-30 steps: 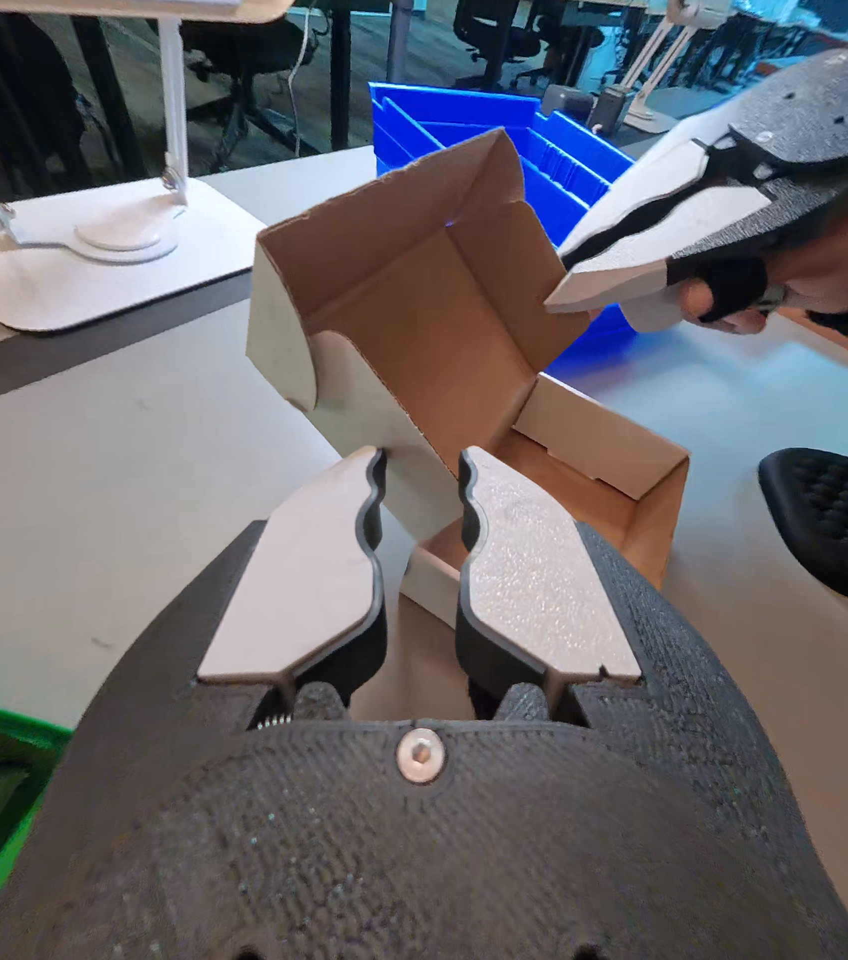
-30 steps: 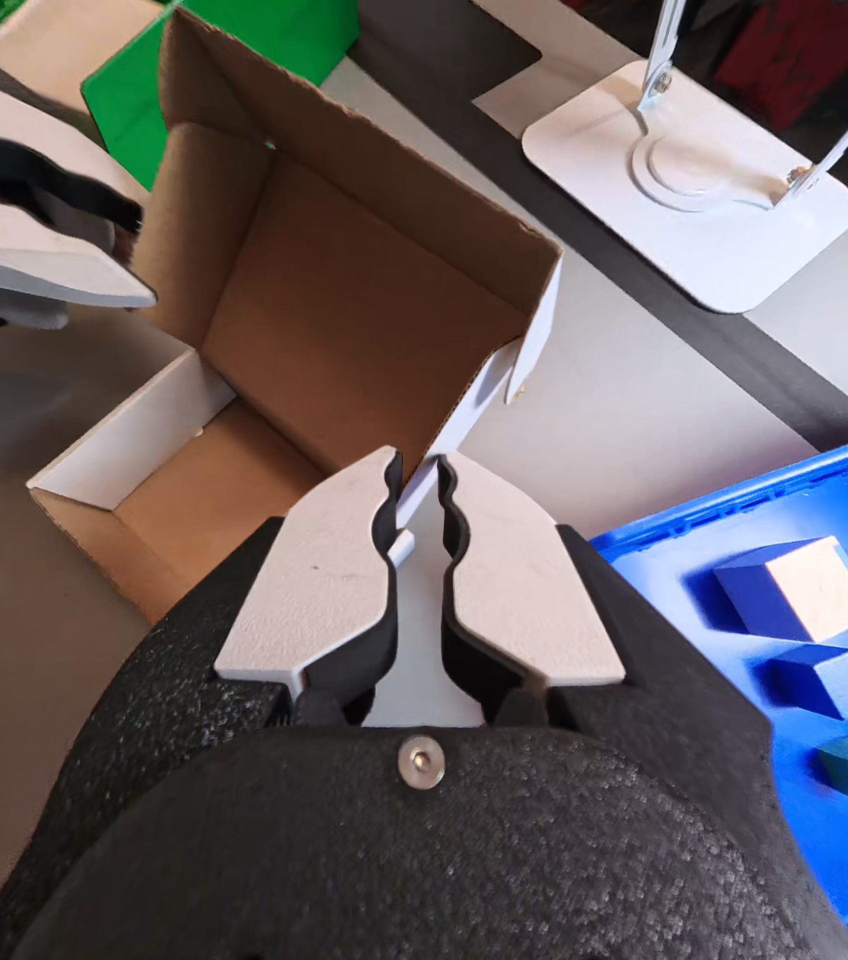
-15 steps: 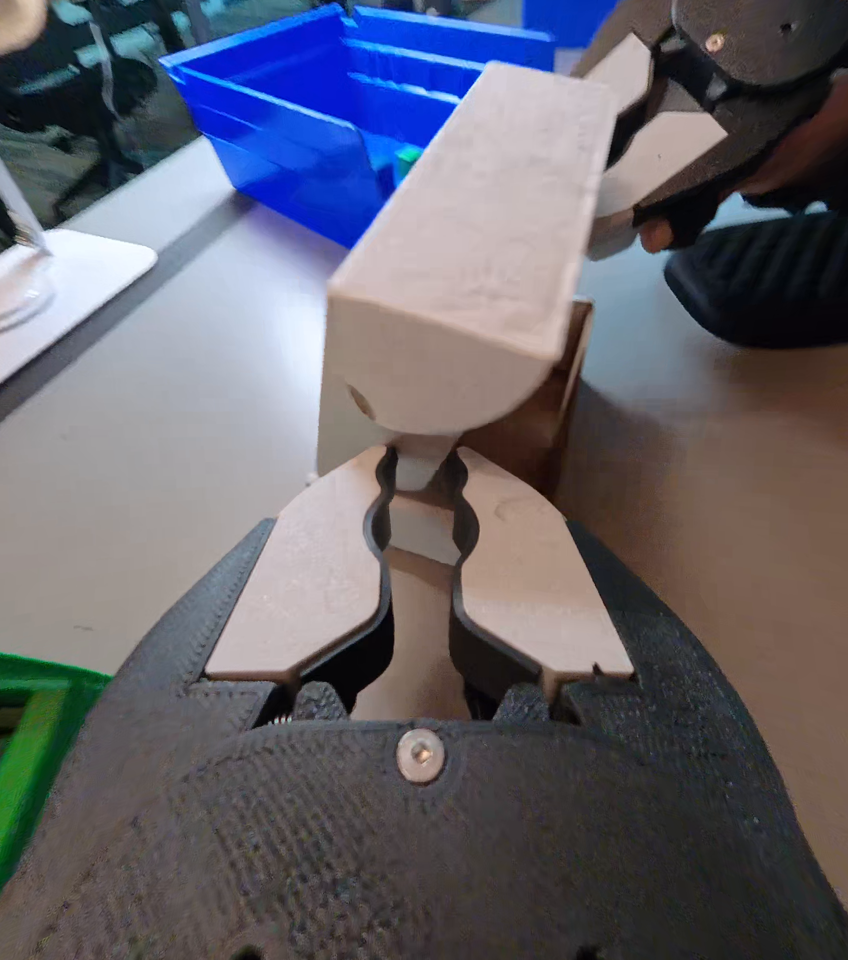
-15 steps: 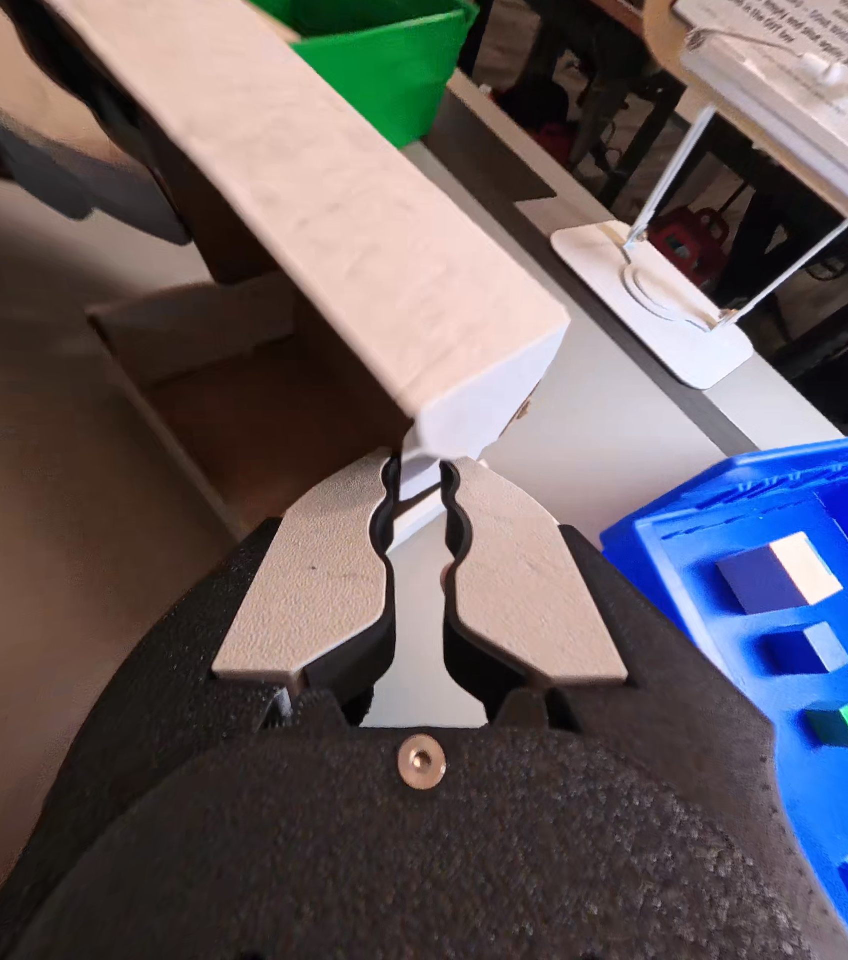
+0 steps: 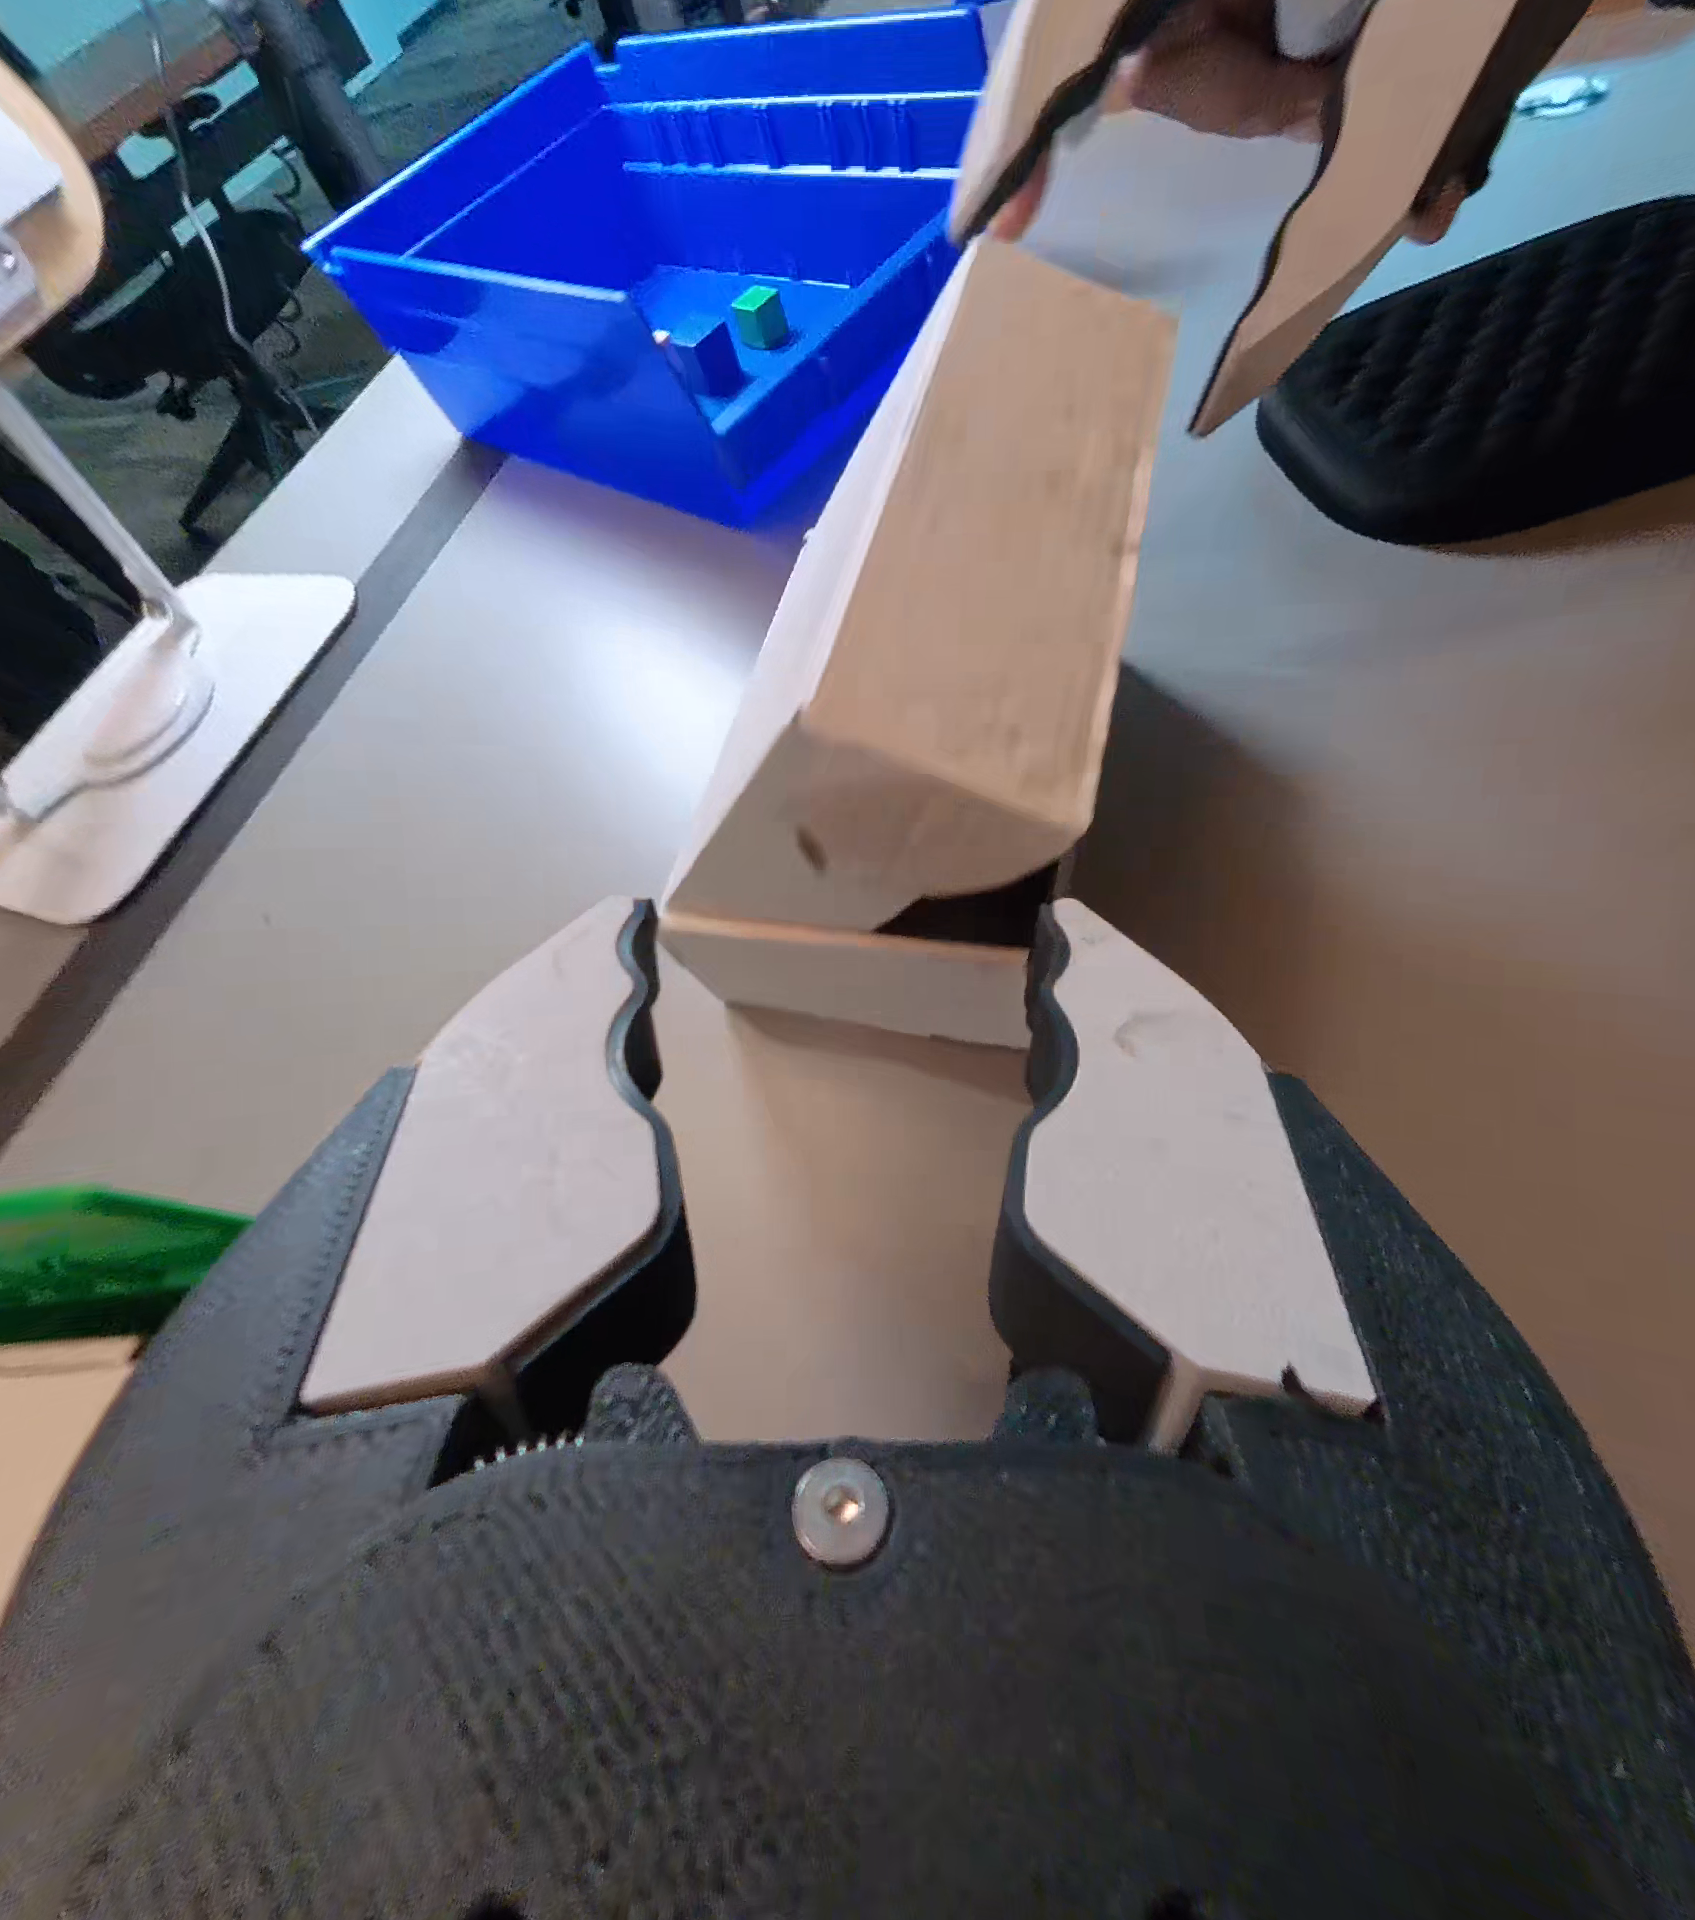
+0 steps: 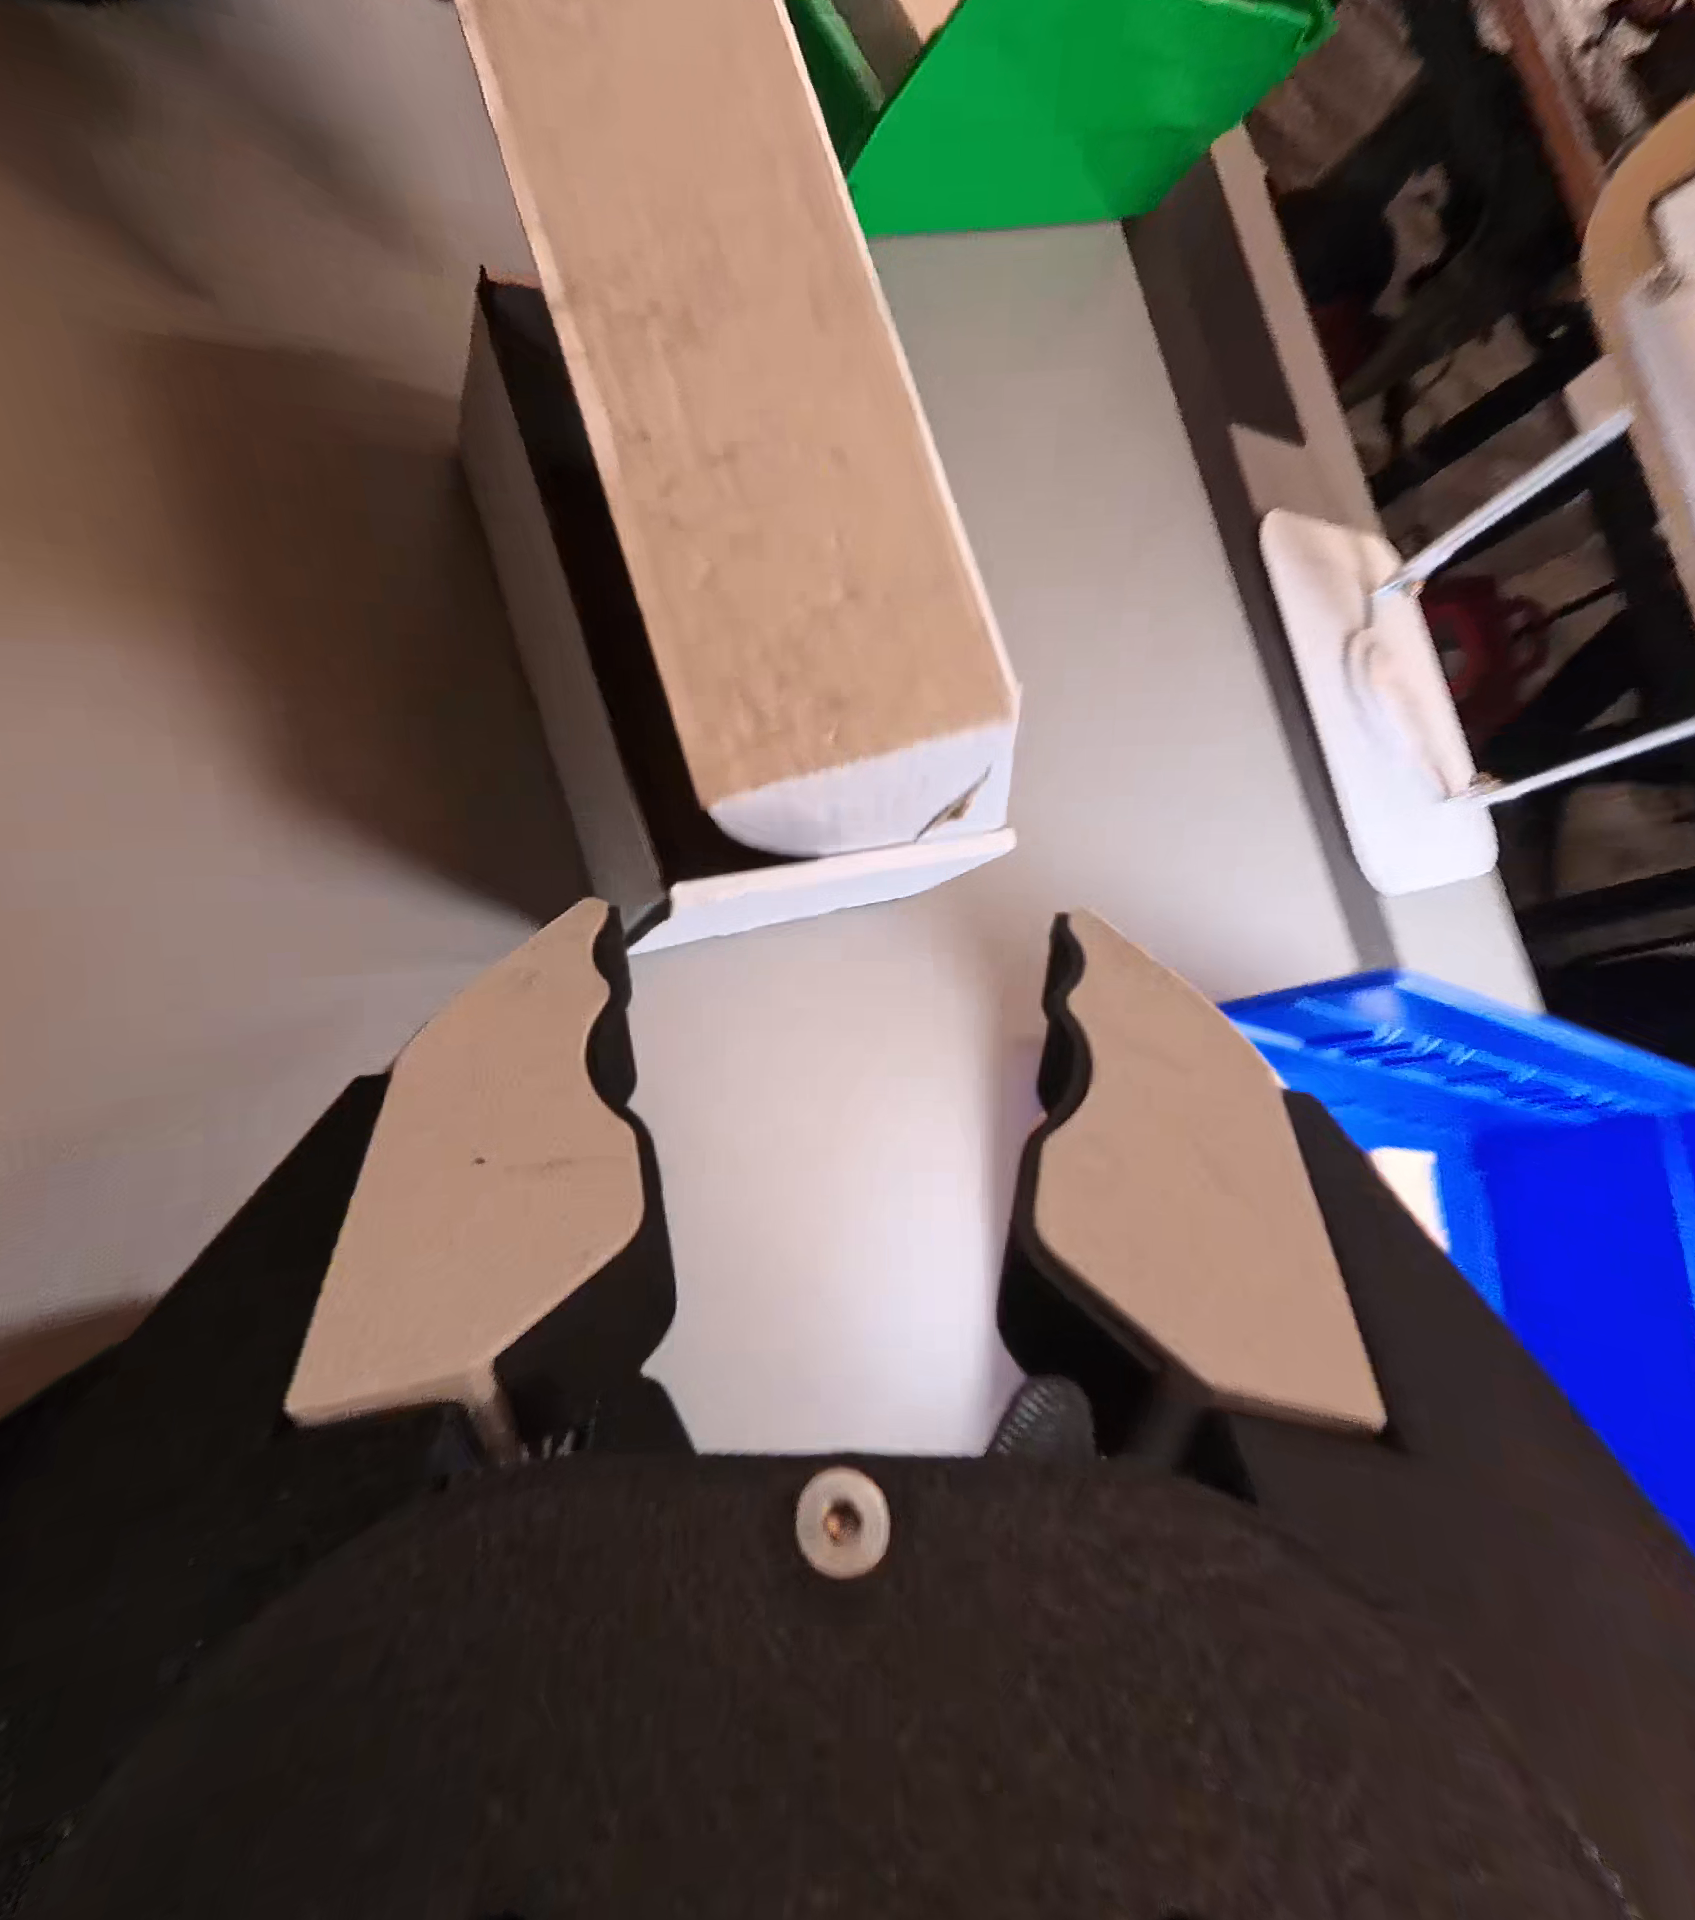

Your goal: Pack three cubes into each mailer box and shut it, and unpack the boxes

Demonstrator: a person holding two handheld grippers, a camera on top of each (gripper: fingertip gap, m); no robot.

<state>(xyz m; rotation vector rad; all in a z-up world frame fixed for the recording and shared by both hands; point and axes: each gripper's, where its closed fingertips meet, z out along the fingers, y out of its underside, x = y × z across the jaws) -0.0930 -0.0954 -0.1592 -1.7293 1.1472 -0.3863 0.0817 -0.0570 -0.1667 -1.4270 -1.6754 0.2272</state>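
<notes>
Centrally, one mailer box point(image 5: 947, 644) on the grey table point(image 5: 469, 727), lid lowered but not fully seated, dark gap along one side. Left gripper point(image 5: 843, 997): jaws spread, released, at one end of the box. Right gripper point(image 6: 838, 971): likewise spread, empty, at the opposite end. Blue bin point(image 5: 635, 270) beyond, holding a green cube point(image 5: 758, 315) and a blue cube point(image 5: 708, 353). Green bin point(image 6: 1061, 114) at the far end.

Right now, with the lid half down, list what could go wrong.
1. The mailer box lid is only partly folded over, and both the left hand-held gripper and right hand-held gripper are open, so it may spring back up.
2. The lid's side flap sits outside the wall and may jam.
</notes>
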